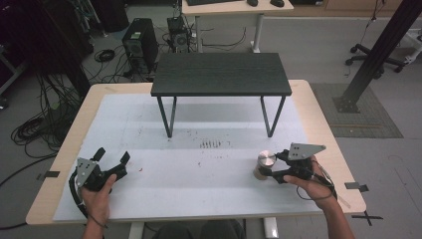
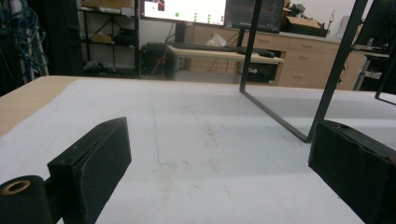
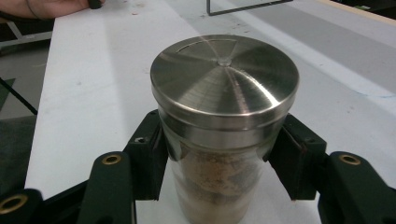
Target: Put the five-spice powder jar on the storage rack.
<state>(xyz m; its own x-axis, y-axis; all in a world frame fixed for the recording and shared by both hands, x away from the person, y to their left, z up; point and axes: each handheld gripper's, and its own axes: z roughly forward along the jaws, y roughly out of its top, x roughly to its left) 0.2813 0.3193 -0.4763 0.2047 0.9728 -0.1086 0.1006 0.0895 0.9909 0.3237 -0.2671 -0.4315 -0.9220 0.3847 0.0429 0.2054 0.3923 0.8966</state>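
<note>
High view: at the white mat's (image 1: 149, 129) four o'clock, the right gripper (image 1: 268, 167) clamps a glass spice jar with a steel lid (image 1: 265, 160); the grasp looks complete, so lifting probably follows.

Left gripper view: the left gripper (image 2: 219, 163) rests open, empty.

Right gripper view: the pads (image 3: 150, 154) pinch the jar's glass.

A small black-topped table (image 1: 221, 73) stands at twelve.

Lab or robotics workspace: PC tower (image 1: 140, 45) and cable tangles (image 1: 47, 117) on the floor, monitors (image 2: 184, 10) on a desk (image 2: 224, 52), office chair (image 1: 378, 57), wood cabinets (image 2: 299, 60), grey carpet.
</note>
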